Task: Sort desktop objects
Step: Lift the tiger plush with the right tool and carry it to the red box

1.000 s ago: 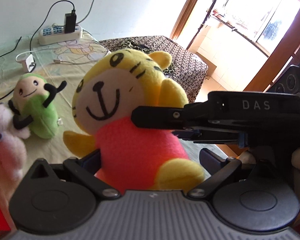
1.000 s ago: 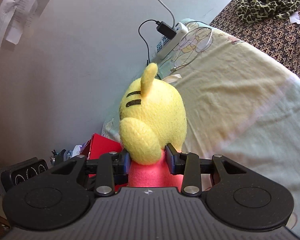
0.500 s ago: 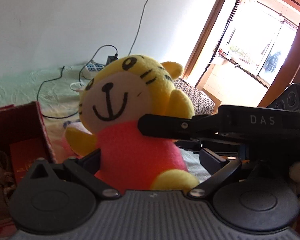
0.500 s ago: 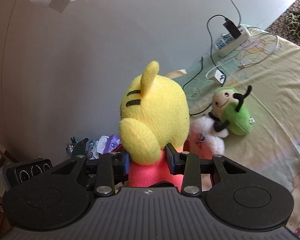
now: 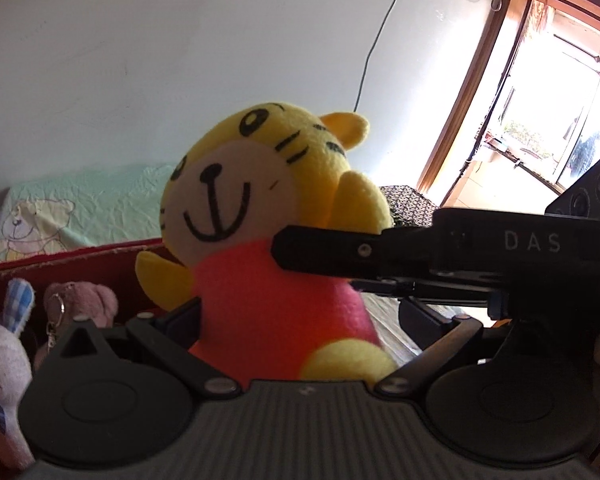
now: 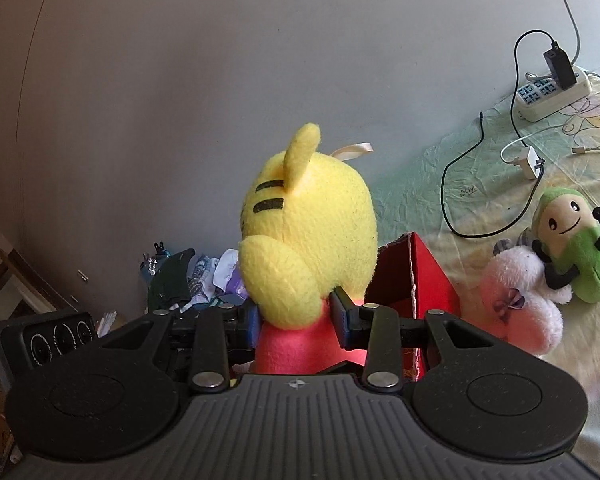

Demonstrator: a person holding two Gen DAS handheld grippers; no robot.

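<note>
Since a second ago both grippers swung with the tiger plush point(image 5: 268, 240) from over the open sheet to over the red box point(image 6: 414, 280); the green plush point(image 6: 572, 252) went from the left view's 9 o'clock to the right view's 3 o'clock.

Right gripper point(image 6: 294, 316): jaws clenched on the plush's pink torso just under the raised arm, pads pressed into the fabric on both sides. Seen from the left wrist, its black body came in level from 3 o'clock, one finger point(image 5: 324, 252) lying across the plush's chest.

Left gripper point(image 5: 296, 320): jaws spread wide, one on each side of the pink body. Left pad sat right at the fabric, right pad stood clear of it. Couldn't tell if it actually bore any load, so I read it as released.

Plush was upright, in the air, face toward the left camera, back toward the right one, with a ribbon loop point(image 6: 352, 150) on top of its head.

Around it:
- Red box directly beneath and behind the plush, rim at 9 o'clock in the left view, with a pink bear point(image 5: 80, 304) and a white plush point(image 5: 2, 372) inside.
- White fluffy plush point(image 6: 516, 308) touched the green one, at 3–4 o'clock in the right view, on the bed sheet point(image 6: 480, 184).
- Power strip point(image 6: 552, 92) with charger and cables at 1–2 o'clock.
- Clutter pile point(image 6: 192, 276) at 9 o'clock by the wall.
</note>
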